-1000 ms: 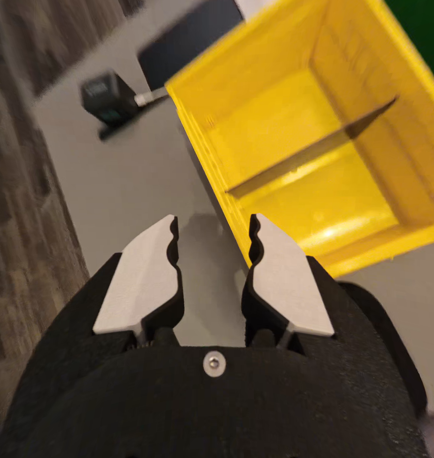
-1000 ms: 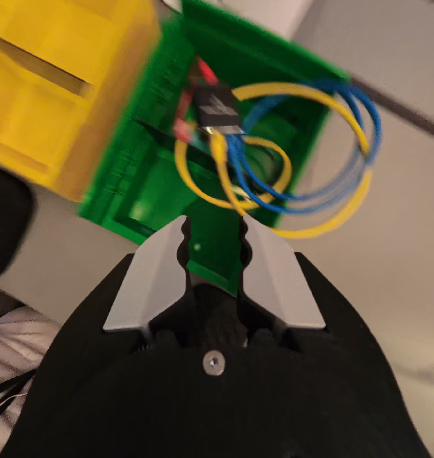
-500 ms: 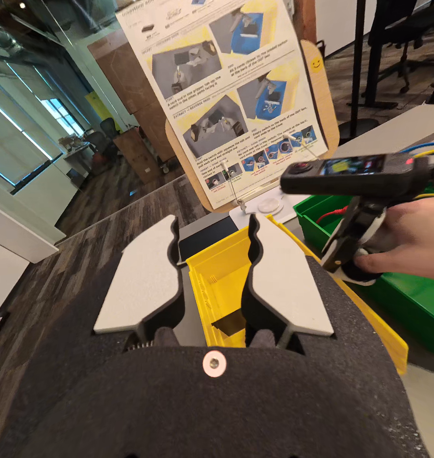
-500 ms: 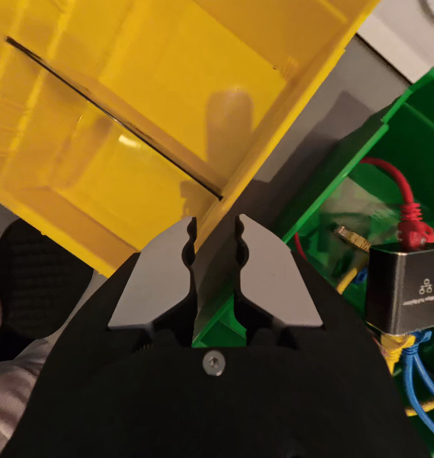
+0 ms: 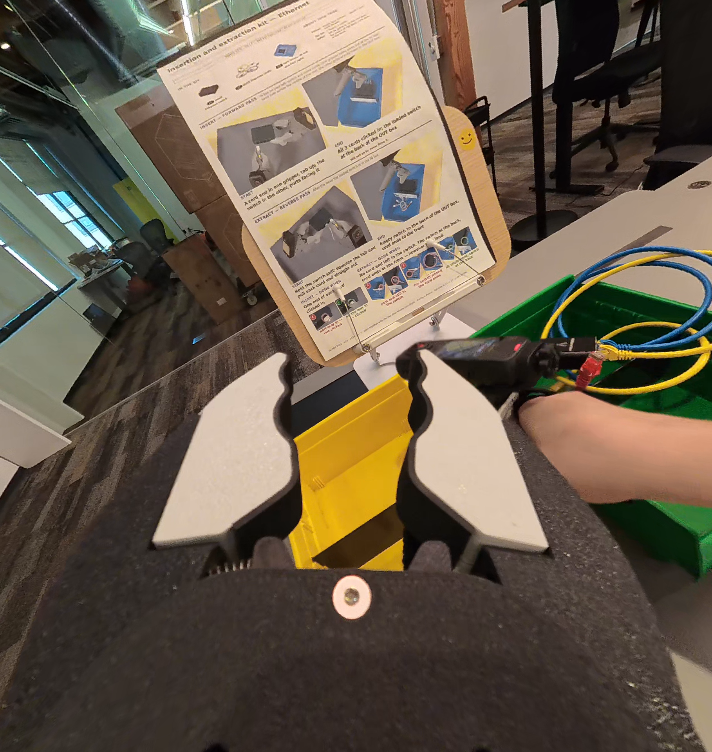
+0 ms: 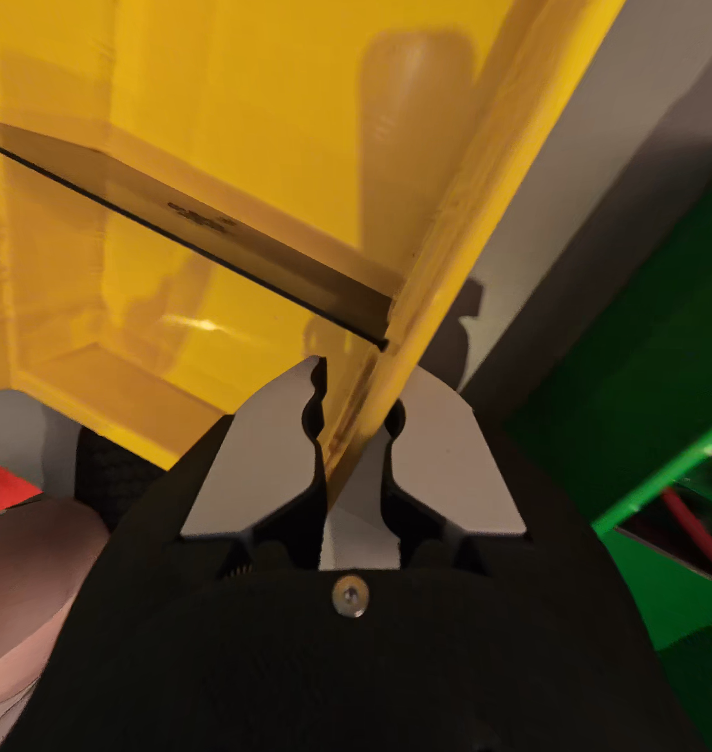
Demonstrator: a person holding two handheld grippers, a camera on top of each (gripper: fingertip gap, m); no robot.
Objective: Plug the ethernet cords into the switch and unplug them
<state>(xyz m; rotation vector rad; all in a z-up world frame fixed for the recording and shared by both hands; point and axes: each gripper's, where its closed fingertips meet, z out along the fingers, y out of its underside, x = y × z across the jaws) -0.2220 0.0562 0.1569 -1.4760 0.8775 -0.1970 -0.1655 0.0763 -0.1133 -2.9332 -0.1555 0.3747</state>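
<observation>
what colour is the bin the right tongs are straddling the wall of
Yellow bin; its side wall runs between the right tongs. Clearest in the right wrist view.

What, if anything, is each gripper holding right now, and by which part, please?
Left gripper: nothing. Right gripper straddles the yellow bin's side wall; a firm clamp cannot be told.

Glossy plastic yellow bin (image 6: pixel 224 122)

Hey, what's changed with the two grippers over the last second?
The right gripper swung from above the green bin to the yellow bin, its narrower jaws now straddling the bin's side wall. The left gripper tilted up toward the instruction sheet. Its jaws stayed open and empty.
</observation>
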